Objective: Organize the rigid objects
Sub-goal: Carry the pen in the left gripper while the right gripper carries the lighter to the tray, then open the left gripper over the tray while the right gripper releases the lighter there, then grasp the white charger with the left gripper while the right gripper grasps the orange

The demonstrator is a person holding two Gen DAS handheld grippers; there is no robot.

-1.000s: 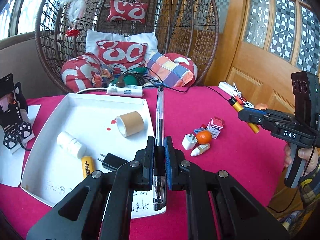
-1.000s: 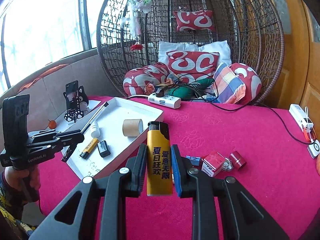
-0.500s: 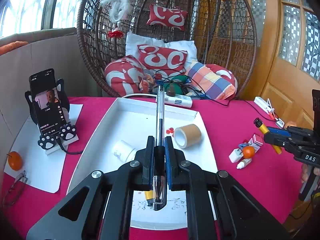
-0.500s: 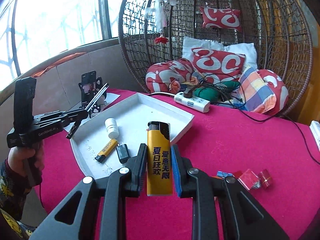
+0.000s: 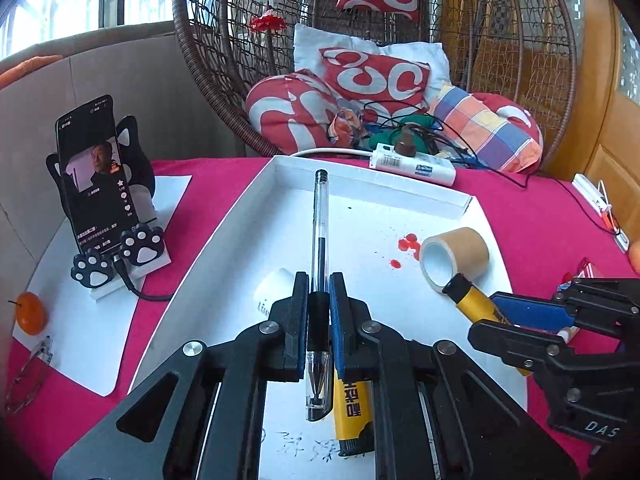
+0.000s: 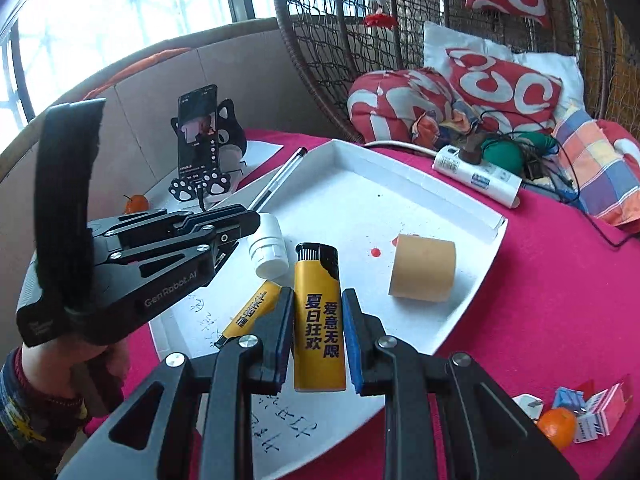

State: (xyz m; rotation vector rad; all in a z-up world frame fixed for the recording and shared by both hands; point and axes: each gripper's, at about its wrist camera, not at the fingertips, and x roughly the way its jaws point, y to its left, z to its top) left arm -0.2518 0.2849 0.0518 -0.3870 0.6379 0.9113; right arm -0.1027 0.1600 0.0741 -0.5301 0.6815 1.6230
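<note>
Surface: table under a magenta cloth (image 5: 216,184). A white tray (image 5: 372,184) sits on it, shallow walled, with handwriting on its near floor and a few red spots near the middle.

Left gripper (image 5: 319,322): fingers pinch a clear pen (image 5: 320,236) near its tip end; the pen points away along the fingers, above the tray floor.

Right gripper (image 6: 316,336): fingers clamp a yellow lighter (image 6: 319,316) upright, black cap on top, printed characters facing the camera, over the near part of the tray.

In the tray: a brown tape roll (image 6: 423,270) on its side, right of centre; a white bottle (image 6: 267,250) lying down; a second yellow lighter (image 6: 252,312) flat on the floor, just beside the held one.

Off the tray, right side of the cloth: a small orange (image 6: 557,427), small red-and-white boxes (image 6: 600,408), a white plug (image 6: 528,403).

Left side: white paper sheet (image 5: 92,320) carrying a phone (image 5: 94,172) in a cat-shaped stand, screen lit; another orange (image 5: 29,314) on the sheet; glasses (image 5: 28,372) near its edge.

Far edge: white power strip (image 5: 412,164) with cables.

Room: wicker hanging chair (image 5: 224,40) holding red-and-white cushions (image 5: 376,76) and a plaid one; windows at left; wooden door (image 5: 612,120) at right.
</note>
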